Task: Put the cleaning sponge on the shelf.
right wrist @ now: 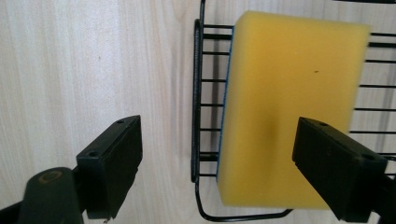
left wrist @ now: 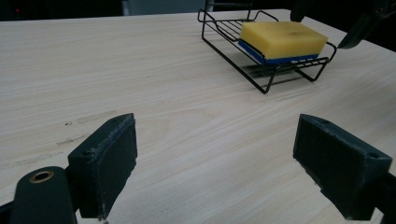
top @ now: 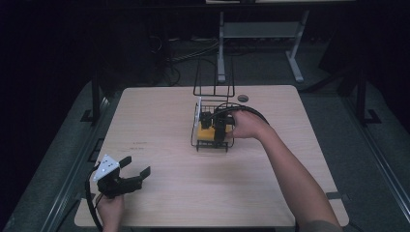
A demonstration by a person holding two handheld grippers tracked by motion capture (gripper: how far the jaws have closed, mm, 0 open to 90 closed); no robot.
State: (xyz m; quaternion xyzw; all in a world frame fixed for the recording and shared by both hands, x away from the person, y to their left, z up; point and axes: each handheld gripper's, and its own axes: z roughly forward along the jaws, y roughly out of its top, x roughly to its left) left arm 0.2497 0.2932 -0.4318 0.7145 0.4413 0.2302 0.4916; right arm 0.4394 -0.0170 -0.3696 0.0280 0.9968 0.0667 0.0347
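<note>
A yellow sponge with a blue underside lies in a black wire rack at the table's middle. My right gripper hovers just above it, open. In the right gripper view one jaw stands over the sponge and the other over bare wood outside the rack's rim; the right gripper holds nothing. My left gripper rests open near the front left corner, far from the rack. In the left gripper view the sponge and rack sit beyond the open left gripper.
A tall wire frame rises from the rack's far side, and a white flat piece stands at its left end. A grey round cap sits in the tabletop behind. Beyond the table stand a desk's metal legs.
</note>
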